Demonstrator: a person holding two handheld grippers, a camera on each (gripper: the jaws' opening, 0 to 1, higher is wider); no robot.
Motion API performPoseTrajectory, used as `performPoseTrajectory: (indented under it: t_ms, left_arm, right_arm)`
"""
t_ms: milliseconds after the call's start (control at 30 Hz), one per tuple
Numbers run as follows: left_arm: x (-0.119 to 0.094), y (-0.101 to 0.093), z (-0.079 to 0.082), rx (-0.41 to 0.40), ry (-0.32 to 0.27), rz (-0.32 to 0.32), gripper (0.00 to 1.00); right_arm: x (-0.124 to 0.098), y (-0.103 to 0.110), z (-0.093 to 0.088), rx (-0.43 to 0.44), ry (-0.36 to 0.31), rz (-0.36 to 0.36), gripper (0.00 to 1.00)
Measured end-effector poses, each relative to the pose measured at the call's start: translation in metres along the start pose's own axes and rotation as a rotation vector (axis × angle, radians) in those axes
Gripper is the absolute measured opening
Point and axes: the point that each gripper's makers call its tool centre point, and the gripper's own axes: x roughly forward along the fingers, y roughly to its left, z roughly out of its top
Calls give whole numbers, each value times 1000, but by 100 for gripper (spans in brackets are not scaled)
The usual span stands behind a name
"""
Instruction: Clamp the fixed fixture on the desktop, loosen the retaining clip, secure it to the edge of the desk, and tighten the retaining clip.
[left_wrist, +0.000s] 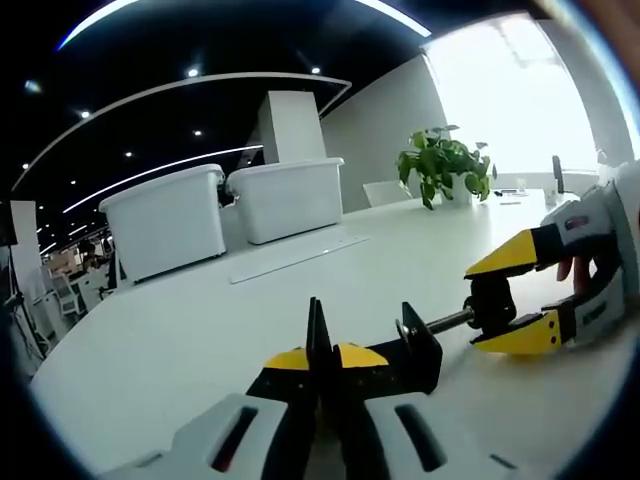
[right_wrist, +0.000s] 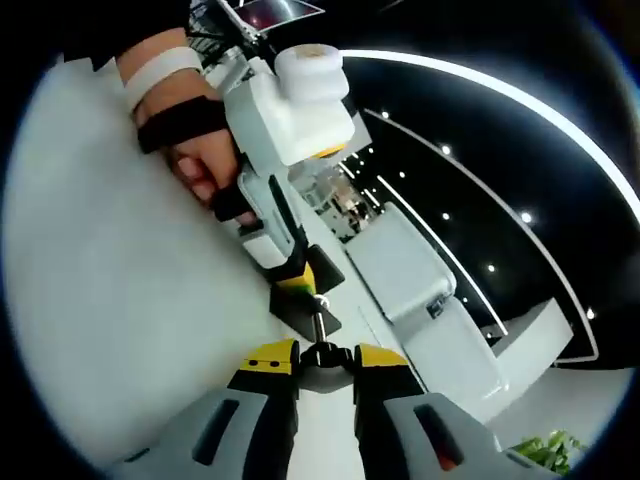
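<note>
Two grippers meet on one black clamp fixture (left_wrist: 405, 352) lying on the white desk (left_wrist: 180, 340). At six o'clock in the left gripper view, the left gripper (left_wrist: 320, 352) pinches its frame, jaws narrow. At three o'clock, the right gripper (left_wrist: 508, 306) grips the screw knob (left_wrist: 490, 300); two white bins (left_wrist: 165, 220) stand at ten o'clock.

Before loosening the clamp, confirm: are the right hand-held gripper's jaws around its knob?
Yes, the right hand-held gripper has its jaws closed on the knob of the clamp.
</note>
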Motion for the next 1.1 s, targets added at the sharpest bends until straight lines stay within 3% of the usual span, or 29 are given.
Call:
performPoseTrajectory:
  t_ms: [100, 133, 267, 367, 433, 500, 567, 667, 833, 867, 900, 1100]
  left_arm:
    - [0, 1, 1, -3, 0, 0, 6]
    - [0, 1, 0, -5, 0, 2, 6]
    - [-1, 1, 0, -10, -1, 2, 6]
    - [-1, 1, 0, -12, 0, 3, 6]
    - [-1, 1, 0, -12, 0, 5, 6]
    - [-3, 0, 0, -12, 0, 4, 6]
    - [-1, -1, 0, -12, 0, 0, 6]
    - [-2, -2, 1, -12, 0, 2, 6]
    - [-2, -5, 1, -8, -1, -5, 6]
    - [-1, -4, 1, -8, -1, -5, 6]
    - [-1, -4, 1, -9, -2, -6, 6]
    - [-1, -5, 1, -6, -2, -9, 6]
  right_arm:
    - [0, 0, -2, 11, 38, 40, 20]
    - [-1, 0, 0, 74, 44, 59, 22]
    - [-6, -9, 5, 446, 49, 122, 33]
    - [-6, -20, -4, 812, 67, 137, 36]
    - [-4, -23, -11, 959, 47, 146, 32]
    - [-1, -24, -25, 973, 80, 130, 22]
    - [4, -23, -32, 1071, 95, 139, 27]
    - [5, -16, -38, 1130, 104, 155, 30]
    - [2, -4, -29, 1392, 106, 187, 26]
    - [3, -2, -33, 1398, 129, 184, 25]
    - [10, -5, -40, 1396, 109, 183, 24]
    - [2, 0, -30, 1425, 135, 166, 22]
